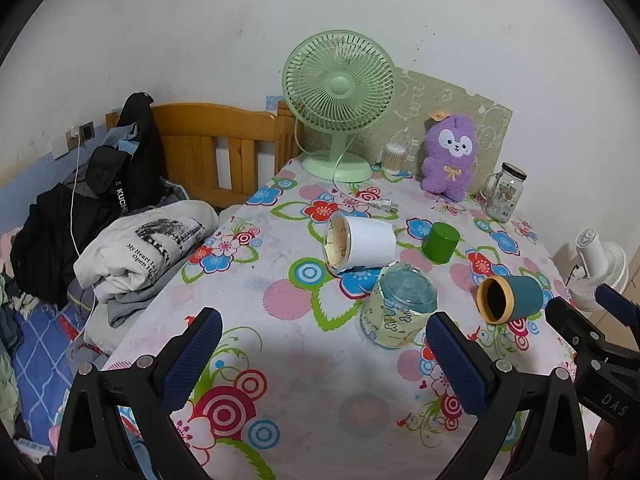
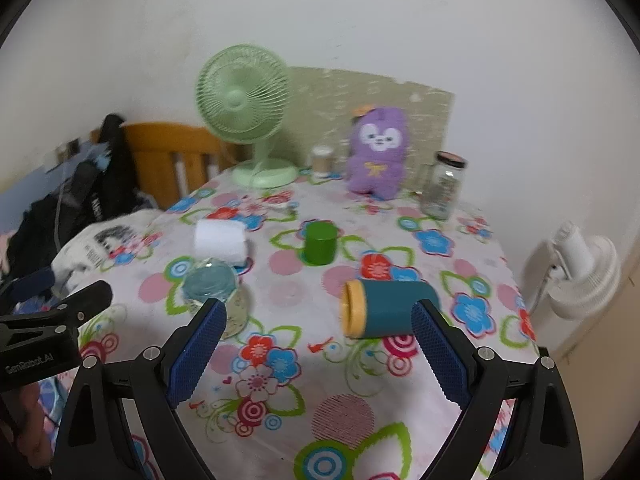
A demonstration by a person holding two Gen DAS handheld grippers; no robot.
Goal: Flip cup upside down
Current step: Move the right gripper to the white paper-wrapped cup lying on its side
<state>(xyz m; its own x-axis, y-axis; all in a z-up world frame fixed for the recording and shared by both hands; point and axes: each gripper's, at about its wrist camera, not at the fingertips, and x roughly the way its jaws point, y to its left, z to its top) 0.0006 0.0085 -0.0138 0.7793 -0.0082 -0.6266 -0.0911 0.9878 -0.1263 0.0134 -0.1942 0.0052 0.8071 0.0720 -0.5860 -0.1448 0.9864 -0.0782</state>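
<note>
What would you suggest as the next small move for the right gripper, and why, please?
Probably ease the right gripper forward and slightly right, so its open fingers straddle the teal cup. That cup lies on its side on the tablecloth, its yellow rim facing left, and it sits just ahead of the fingertips, ungrasped. The left gripper is open too.

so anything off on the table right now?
Two cups lie tipped on their sides: the white cup, inside stained brown, and the teal cup. The green cup and glass cup stand upside down. No spill visible.
</note>
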